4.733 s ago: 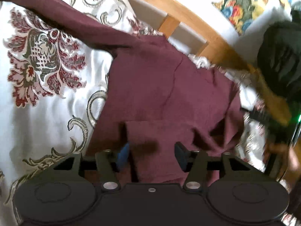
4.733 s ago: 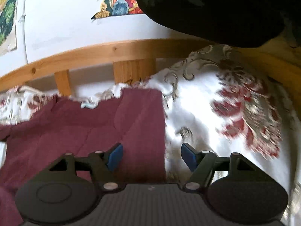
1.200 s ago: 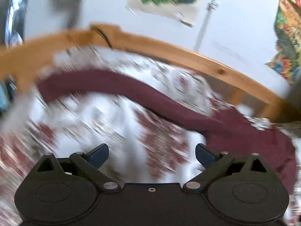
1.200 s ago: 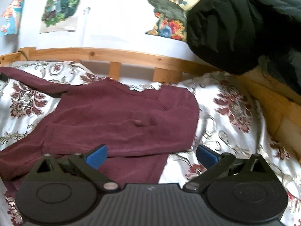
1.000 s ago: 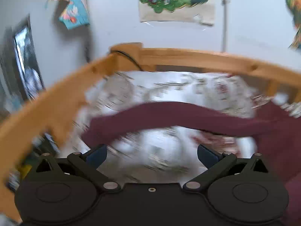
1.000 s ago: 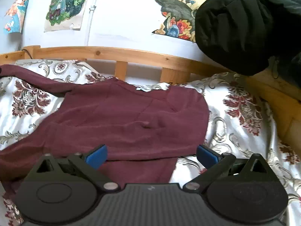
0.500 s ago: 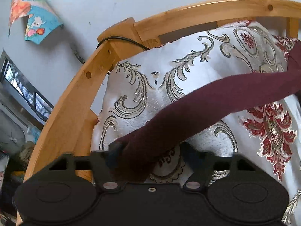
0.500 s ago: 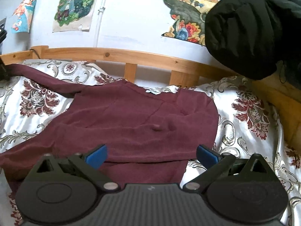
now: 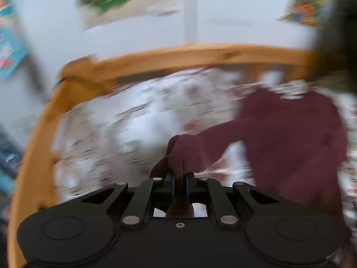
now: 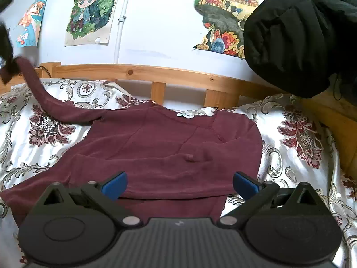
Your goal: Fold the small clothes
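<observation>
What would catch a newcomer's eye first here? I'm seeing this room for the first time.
A maroon top lies spread on the flowered bedspread, with one sleeve lifted at the far left by the left gripper, shut on its end. Bright posters hang on the wall behind, and the right gripper hovers open.

Right hand-held gripper (image 10: 179,184) spread wide, nothing between pads, over maroon shirt (image 10: 174,154) on bed (image 10: 296,147); sleeve (image 10: 40,96) lifted toward 10 o'clock.

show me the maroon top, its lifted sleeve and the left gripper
maroon top (image 10: 169,154): right wrist view, middle of its body.
lifted sleeve (image 10: 39,91): right wrist view, raised stretch of the sleeve.
left gripper (image 9: 179,178): left wrist view, between fingertips shut on the sleeve end.
</observation>
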A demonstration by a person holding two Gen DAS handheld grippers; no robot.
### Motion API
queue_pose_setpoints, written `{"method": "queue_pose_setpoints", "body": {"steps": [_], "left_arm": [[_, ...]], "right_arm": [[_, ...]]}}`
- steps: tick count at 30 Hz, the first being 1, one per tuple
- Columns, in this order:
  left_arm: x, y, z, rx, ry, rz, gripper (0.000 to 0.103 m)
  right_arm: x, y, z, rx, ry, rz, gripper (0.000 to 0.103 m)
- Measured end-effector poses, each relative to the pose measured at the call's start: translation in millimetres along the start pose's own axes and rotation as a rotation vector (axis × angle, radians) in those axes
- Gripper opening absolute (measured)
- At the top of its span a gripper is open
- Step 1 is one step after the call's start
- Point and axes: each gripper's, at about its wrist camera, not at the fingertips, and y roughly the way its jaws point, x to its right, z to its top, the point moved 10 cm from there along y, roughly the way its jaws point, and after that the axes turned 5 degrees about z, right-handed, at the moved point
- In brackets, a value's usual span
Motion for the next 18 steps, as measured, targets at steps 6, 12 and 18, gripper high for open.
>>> {"method": "queue_pose_setpoints", "body": {"steps": [6, 12, 18], "left_arm": [[125, -46, -3, 0.044, 0.232, -0.24, 0.009], [227, -45, -38, 0.012, 0.363, -0.411, 0.009], [278, -5, -85, -0.052, 0.335, -0.495, 0.01]], "right_arm": [[4, -2, 1, -0.001, -0.001, -0.012, 0.103], [33, -4, -2, -0.03, 0.075, -0.081, 0.103], [71, -5, -9, -0.057, 0.178, -0.138, 0.103]]}}
